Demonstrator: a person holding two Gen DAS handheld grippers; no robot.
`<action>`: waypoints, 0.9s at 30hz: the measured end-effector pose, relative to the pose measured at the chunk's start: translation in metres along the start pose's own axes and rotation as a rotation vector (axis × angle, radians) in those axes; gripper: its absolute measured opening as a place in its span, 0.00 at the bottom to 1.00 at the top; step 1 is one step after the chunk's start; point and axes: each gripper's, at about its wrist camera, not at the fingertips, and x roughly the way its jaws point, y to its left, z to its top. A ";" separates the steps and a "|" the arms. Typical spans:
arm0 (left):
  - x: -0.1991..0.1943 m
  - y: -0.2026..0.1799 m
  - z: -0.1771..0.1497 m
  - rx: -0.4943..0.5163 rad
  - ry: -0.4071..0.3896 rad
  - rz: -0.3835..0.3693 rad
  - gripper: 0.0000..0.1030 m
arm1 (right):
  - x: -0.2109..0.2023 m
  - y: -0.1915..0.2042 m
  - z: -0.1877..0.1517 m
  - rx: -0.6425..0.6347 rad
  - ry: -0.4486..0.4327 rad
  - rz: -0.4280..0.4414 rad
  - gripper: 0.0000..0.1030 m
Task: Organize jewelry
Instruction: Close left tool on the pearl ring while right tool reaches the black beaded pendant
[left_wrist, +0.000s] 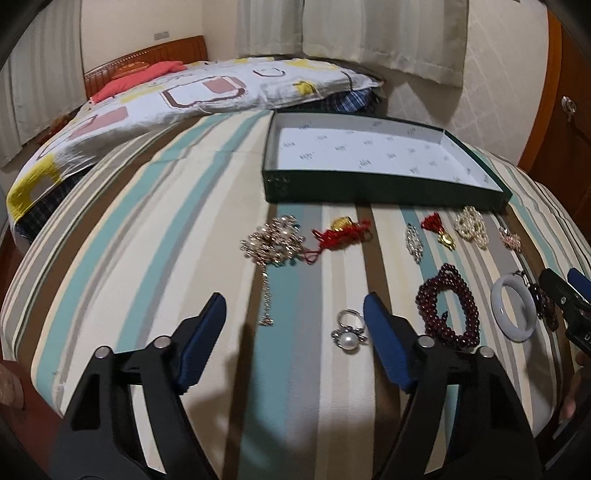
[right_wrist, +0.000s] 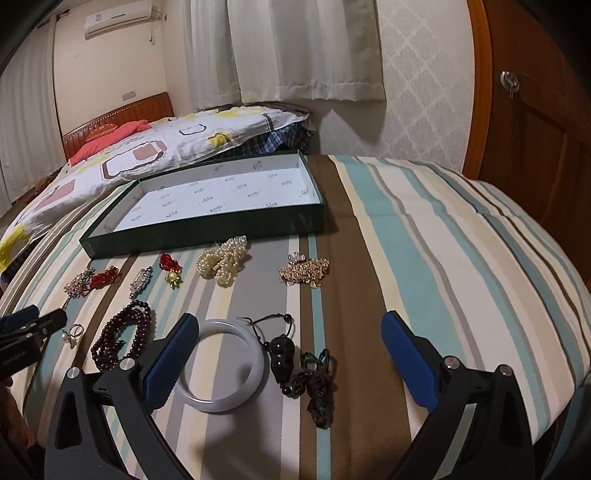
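Note:
An empty dark green box (left_wrist: 369, 190) with a white printed lining stands on the striped cloth; it also shows in the right wrist view (right_wrist: 192, 230). Jewelry lies in front of it. My left gripper (left_wrist: 295, 314) is open and empty, a pearl ring (left_wrist: 349, 330) just left of its right finger and a dark red bead bracelet (left_wrist: 448, 310) to the right. My right gripper (right_wrist: 290, 332) is open and empty over a white jade bangle (right_wrist: 223, 363) and a dark gourd pendant on cord (right_wrist: 282, 354).
More pieces lie on the cloth: a pearl cluster (right_wrist: 223, 264), a gold brooch (right_wrist: 304, 273), red tassel charms (right_wrist: 170, 267), a crystal brooch (left_wrist: 271, 240). A bed with a patterned quilt (left_wrist: 147, 96) lies behind. A wooden door (right_wrist: 535, 129) is at the right.

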 end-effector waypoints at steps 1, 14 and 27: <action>-0.001 -0.002 0.000 0.005 0.001 -0.002 0.66 | 0.001 -0.002 -0.001 0.004 0.003 0.001 0.93; 0.013 -0.019 -0.006 0.074 0.057 -0.052 0.48 | 0.007 -0.007 -0.002 0.021 0.027 0.012 0.93; 0.013 -0.017 -0.005 0.067 0.043 -0.106 0.21 | 0.006 -0.017 -0.002 0.038 0.037 -0.007 0.91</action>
